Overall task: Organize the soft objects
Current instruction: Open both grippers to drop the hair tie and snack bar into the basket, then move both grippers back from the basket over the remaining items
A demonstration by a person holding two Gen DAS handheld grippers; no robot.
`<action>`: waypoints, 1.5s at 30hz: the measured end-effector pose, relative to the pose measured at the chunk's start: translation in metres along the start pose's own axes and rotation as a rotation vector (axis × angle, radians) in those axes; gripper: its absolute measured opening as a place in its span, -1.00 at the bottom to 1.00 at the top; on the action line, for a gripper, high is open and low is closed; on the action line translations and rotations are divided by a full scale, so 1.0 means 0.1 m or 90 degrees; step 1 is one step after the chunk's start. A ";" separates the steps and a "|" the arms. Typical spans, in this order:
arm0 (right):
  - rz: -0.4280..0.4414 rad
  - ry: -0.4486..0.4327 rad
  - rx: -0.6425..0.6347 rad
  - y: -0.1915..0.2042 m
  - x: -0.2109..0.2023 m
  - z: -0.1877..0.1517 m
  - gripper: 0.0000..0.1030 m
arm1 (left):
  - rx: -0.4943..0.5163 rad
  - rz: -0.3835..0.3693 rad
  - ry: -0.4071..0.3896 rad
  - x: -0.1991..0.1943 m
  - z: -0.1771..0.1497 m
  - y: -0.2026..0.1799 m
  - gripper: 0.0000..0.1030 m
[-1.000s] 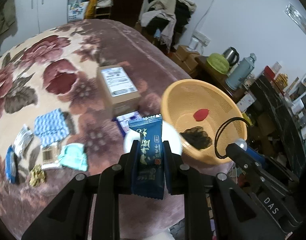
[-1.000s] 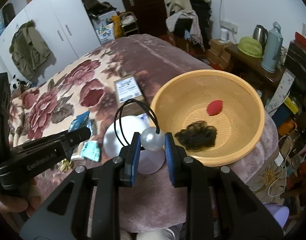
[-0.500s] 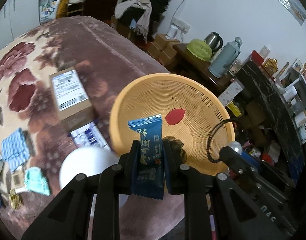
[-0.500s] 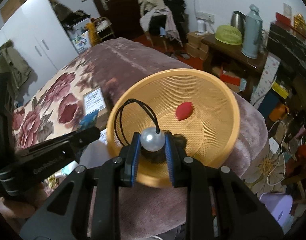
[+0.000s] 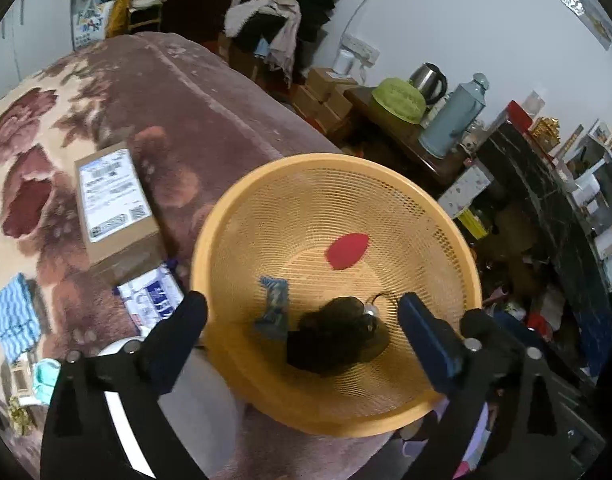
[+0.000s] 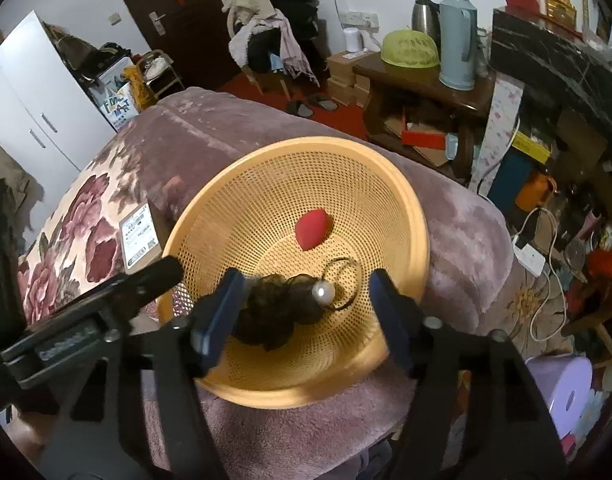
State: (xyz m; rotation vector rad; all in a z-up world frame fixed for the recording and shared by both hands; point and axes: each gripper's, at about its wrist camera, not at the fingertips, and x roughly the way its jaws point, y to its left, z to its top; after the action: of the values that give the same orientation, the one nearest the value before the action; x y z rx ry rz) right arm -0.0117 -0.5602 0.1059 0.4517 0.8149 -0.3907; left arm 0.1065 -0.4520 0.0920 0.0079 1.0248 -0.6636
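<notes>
An orange mesh basket (image 5: 242, 216) (image 6: 406, 200) sits on the bed's plush blanket. In it lie a red egg-shaped sponge (image 5: 346, 250) (image 6: 312, 228), a black mesh scrunchie (image 5: 330, 332) (image 6: 274, 312), a pearl hair tie (image 5: 371, 310) (image 6: 323, 291) and a blurred blue snack packet (image 5: 275, 308). My left gripper (image 5: 302, 312) hangs over the basket's near side, its jaws opening wide with nothing pressed between them. My right gripper (image 6: 306, 300) hovers above the pearl tie, jaws opening, and the tie lies loose below the pads. One finger (image 6: 158, 276) of the left gripper shows at the basket's left rim.
A cardboard box (image 5: 110, 200) and a blue-white pack (image 5: 150, 300) lie left of the basket, with several small packets (image 5: 10, 316) further left. A white round object (image 5: 202, 400) sits under the left gripper. A side table with a thermos (image 6: 458, 32) and floor clutter stand beyond the bed.
Both grippers moved over the basket and opened. The blue packet left the left gripper and the pearl hair tie left the right one; both now lie in the basket.
</notes>
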 end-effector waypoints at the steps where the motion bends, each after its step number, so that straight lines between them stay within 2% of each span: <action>1: -0.002 0.002 0.002 0.00 0.00 -0.01 0.51 | 0.000 0.007 -0.004 -0.02 -0.01 0.02 0.97; 3: -0.005 0.008 0.005 0.00 0.00 -0.03 0.84 | 0.002 0.030 -0.014 -0.08 -0.05 0.08 0.99; 5: -0.010 0.008 0.001 0.02 -0.02 -0.06 0.96 | 0.003 0.045 -0.017 -0.12 -0.09 0.12 0.99; 16: -0.018 0.019 -0.030 0.20 -0.13 -0.21 1.00 | -0.005 0.055 -0.025 -0.43 -0.28 0.36 0.99; 45: -0.009 0.023 -0.131 1.13 -0.37 -0.60 1.00 | -0.062 0.082 -0.033 -1.13 -0.77 1.23 0.99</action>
State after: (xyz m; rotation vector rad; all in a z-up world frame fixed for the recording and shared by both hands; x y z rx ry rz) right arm -0.0147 -0.4280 0.1239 0.2616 0.8831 -0.3079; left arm 0.0704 -0.2717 0.1037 -0.0274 0.9975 -0.4938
